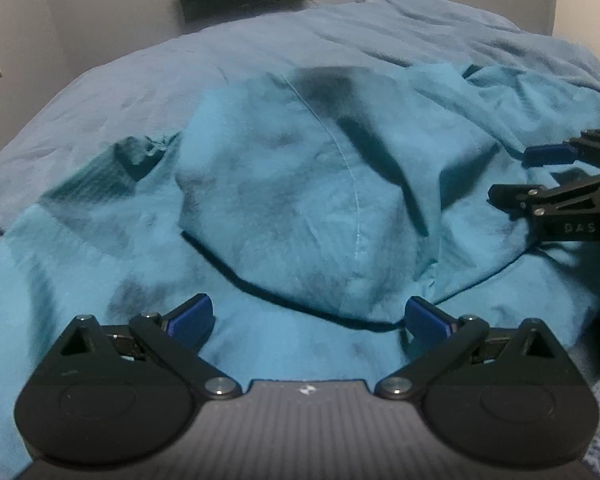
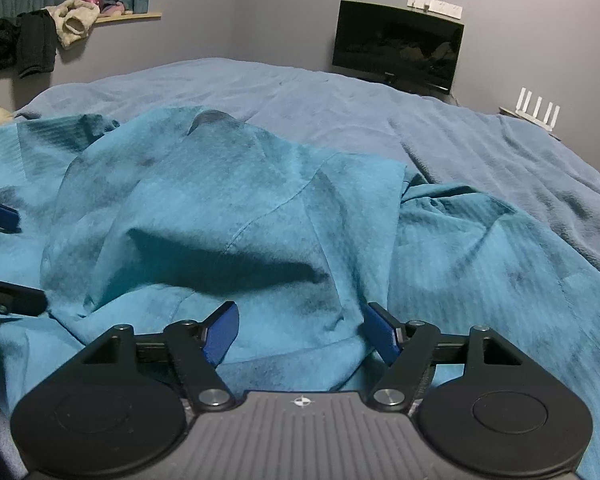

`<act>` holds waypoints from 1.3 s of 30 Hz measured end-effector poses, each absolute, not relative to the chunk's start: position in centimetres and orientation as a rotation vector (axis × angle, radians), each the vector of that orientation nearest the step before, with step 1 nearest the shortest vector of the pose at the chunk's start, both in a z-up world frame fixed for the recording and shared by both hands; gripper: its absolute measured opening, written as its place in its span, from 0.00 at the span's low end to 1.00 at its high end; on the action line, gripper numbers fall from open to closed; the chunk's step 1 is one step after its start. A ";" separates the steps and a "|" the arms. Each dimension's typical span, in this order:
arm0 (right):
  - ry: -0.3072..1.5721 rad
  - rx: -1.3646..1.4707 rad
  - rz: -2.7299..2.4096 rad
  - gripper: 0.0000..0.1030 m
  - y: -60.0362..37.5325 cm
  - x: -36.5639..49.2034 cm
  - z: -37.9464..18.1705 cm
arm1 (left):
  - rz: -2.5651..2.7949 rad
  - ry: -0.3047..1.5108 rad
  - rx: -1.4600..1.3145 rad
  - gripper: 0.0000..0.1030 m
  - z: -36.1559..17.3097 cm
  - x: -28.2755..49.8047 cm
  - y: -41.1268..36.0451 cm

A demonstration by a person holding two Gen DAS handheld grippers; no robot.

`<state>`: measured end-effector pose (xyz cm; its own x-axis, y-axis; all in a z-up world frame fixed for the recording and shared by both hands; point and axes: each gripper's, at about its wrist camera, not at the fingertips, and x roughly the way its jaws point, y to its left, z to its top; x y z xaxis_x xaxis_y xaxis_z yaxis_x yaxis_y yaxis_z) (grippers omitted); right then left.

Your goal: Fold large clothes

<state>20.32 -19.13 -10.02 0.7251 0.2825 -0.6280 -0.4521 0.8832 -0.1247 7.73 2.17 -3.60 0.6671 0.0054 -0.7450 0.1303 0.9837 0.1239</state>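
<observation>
A large teal garment (image 1: 284, 184) lies rumpled and partly folded over itself on the bed; it also fills the right wrist view (image 2: 228, 216). My left gripper (image 1: 308, 318) is open just above the garment's near part, with a folded edge of cloth between its blue pads, nothing pinched. My right gripper (image 2: 300, 334) is open over the near edge of the garment, empty. It shows at the right of the left wrist view (image 1: 512, 176), jaws apart. The left gripper's fingers (image 2: 0, 216) show at the left edge of the right wrist view.
The bed is covered by a blue-grey blanket (image 2: 340, 104). A dark monitor (image 2: 396, 50) and a white router (image 2: 534, 110) stand by the far wall. Clothes (image 2: 40, 36) hang by a shelf and teal curtain at the back left.
</observation>
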 end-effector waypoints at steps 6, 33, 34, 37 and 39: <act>0.652 -0.171 0.347 0.84 -20.6 19.9 -9.0 | -0.043 0.805 0.162 1.00 -0.8 4.7 3.5; 0.823 0.358 0.228 0.85 -34.3 10.1 -3.0 | 0.036 0.908 -0.438 1.00 0.2 0.0 13.1; 0.813 0.359 0.215 0.85 -34.2 10.5 -3.1 | 0.043 0.901 -0.408 1.00 0.1 0.2 12.9; 0.786 0.341 0.164 0.85 -34.0 12.0 -3.9 | 0.064 0.884 -0.340 1.00 -0.6 1.0 12.4; 0.770 0.334 0.139 0.84 -33.9 13.2 -4.4 | 0.082 0.850 -0.361 1.00 -0.9 1.4 13.0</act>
